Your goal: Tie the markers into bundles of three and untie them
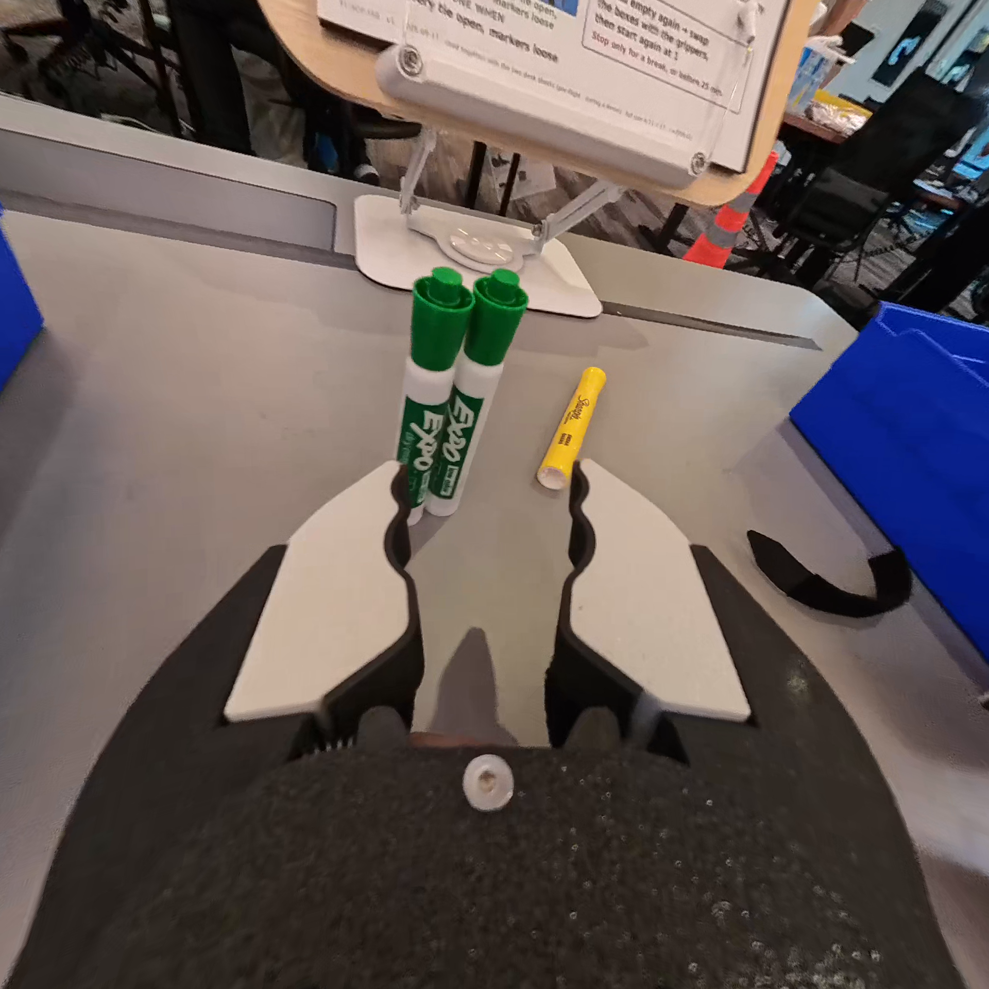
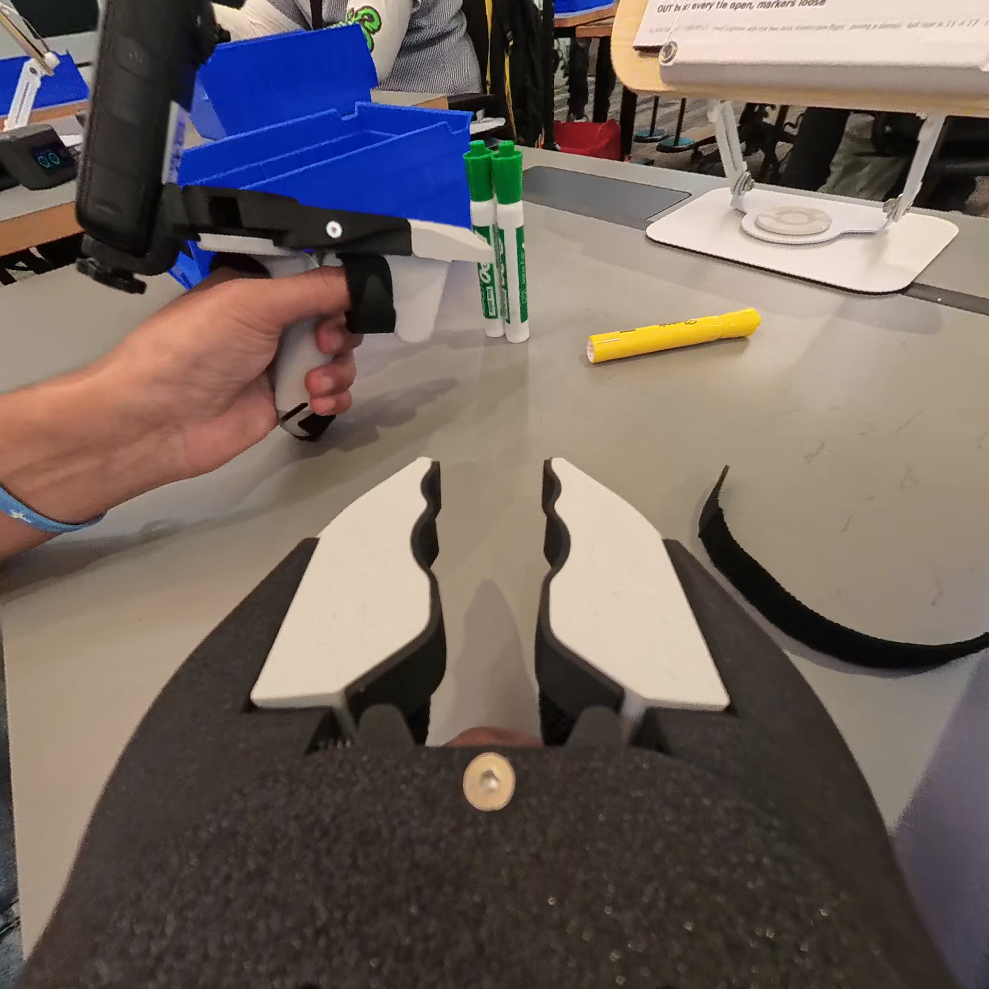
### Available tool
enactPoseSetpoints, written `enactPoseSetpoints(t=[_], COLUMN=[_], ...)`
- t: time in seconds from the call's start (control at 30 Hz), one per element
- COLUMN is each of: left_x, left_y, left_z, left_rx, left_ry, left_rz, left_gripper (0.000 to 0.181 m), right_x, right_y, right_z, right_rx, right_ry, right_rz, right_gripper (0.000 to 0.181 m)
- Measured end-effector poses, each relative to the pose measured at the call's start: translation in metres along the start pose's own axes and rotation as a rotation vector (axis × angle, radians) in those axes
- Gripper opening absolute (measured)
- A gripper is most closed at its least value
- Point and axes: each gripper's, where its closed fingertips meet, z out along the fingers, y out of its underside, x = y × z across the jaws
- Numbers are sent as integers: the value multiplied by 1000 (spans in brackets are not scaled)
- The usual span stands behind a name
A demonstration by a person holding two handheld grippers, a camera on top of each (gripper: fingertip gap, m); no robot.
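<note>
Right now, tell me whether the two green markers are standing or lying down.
Standing. The green markers are upright side by side on the table, caps up, while the yellow marker lies flat nearby.

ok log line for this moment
left tongs open by two upright green markers | right tongs open, empty | yellow highlighter lying | black strap loose

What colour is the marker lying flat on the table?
Yellow marker, clearest in the right wrist view.
</note>
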Motion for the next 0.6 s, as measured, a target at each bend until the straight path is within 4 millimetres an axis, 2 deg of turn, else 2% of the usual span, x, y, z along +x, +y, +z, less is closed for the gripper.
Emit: enactPoseSetpoints(t=[0.27, 0.6], left_x=[10, 3], left_y=[0, -9], left_z=[-4, -16], left_rx=[-47, -87], left_ry=[82, 137], left_rz=[110, 147], left_gripper=[56, 54], right_x=[6, 2], right_y=[2, 5], right_z=[-1, 2], right_rx=[-2, -19], right_ry=[5, -1], right_rz=[22, 9], right_gripper=[35, 35])
